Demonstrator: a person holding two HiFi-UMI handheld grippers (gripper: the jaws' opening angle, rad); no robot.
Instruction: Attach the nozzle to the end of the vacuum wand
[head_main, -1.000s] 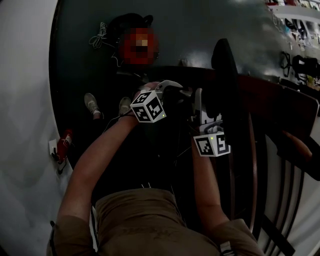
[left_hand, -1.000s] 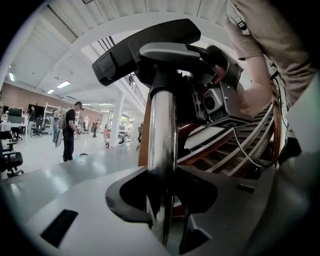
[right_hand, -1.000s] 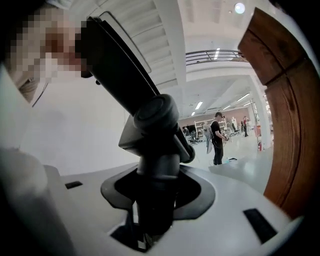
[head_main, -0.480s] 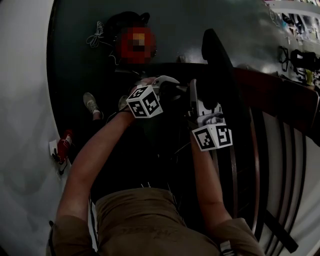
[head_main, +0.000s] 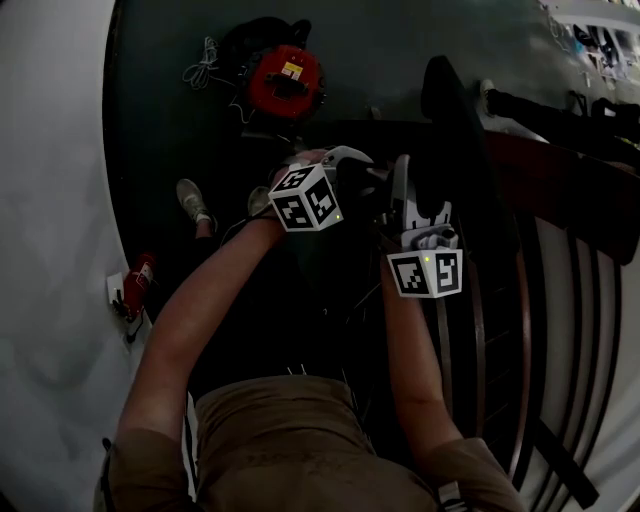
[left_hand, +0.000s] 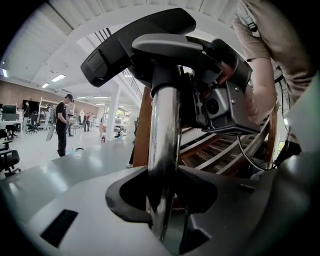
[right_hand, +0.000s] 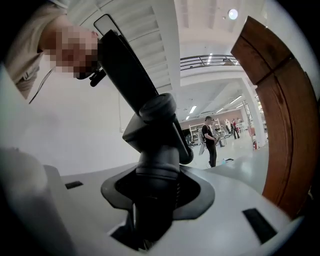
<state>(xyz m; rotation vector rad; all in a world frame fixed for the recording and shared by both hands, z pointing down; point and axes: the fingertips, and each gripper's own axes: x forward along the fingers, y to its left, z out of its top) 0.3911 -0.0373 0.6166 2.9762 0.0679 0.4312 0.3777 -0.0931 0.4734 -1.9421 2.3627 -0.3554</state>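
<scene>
Clamped in the left gripper (left_hand: 162, 202): the chrome wand (left_hand: 163, 132), running straight ahead from its jaws. Closing with the right gripper (right_hand: 150, 210) on the black nozzle (right_hand: 156, 150), neck between its jaws, head angled up-left beyond.

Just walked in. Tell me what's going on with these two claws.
A person holds a claw in each hand and is fitting a vacuum together. The left claw is clamped on the shiny metal wand. The right claw has the black floor nozzle by its neck, with its jaws closing on it. In the left gripper view the wand's upper end runs into the nozzle's neck. Whether it is fully seated cannot be told.
</scene>
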